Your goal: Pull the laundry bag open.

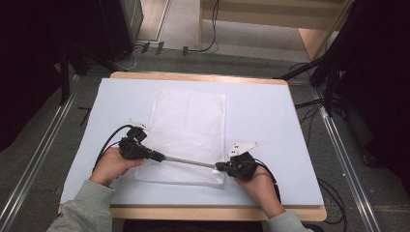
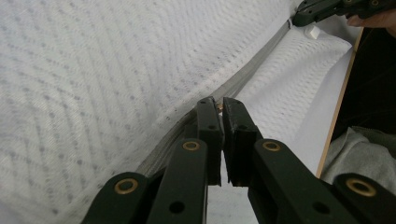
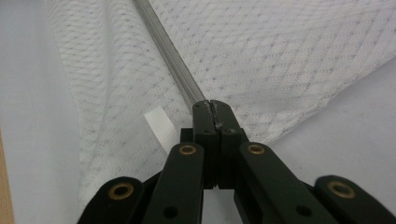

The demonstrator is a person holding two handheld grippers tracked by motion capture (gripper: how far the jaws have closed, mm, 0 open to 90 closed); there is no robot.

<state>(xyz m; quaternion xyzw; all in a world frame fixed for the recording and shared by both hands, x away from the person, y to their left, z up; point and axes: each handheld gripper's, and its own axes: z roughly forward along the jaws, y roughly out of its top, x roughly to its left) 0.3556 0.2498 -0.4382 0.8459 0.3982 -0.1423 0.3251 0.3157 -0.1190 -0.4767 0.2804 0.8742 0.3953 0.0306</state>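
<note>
A white mesh bag (image 1: 188, 130) lies flat on the table, with a grey zipper (image 1: 189, 162) along its near end. My left gripper (image 1: 162, 157) is shut on the zipper pull, a small brassy bit pinched between its tips (image 2: 218, 103). The zipper (image 2: 261, 60) runs from there away to my right gripper (image 2: 327, 7). My right gripper (image 1: 218, 166) is shut on the zipper's end at the bag's corner (image 3: 211, 106). The grey zipper (image 3: 163, 42) stretches away from its tips, and a white ribbon tab (image 3: 159, 126) sticks out beside them.
A pale cover (image 1: 270, 116) spreads over the wooden table (image 1: 217, 212). The bag's far part lies smooth. Cables (image 1: 111, 140) trail from both grippers. Dark stands and floor cables (image 1: 319, 72) surround the table.
</note>
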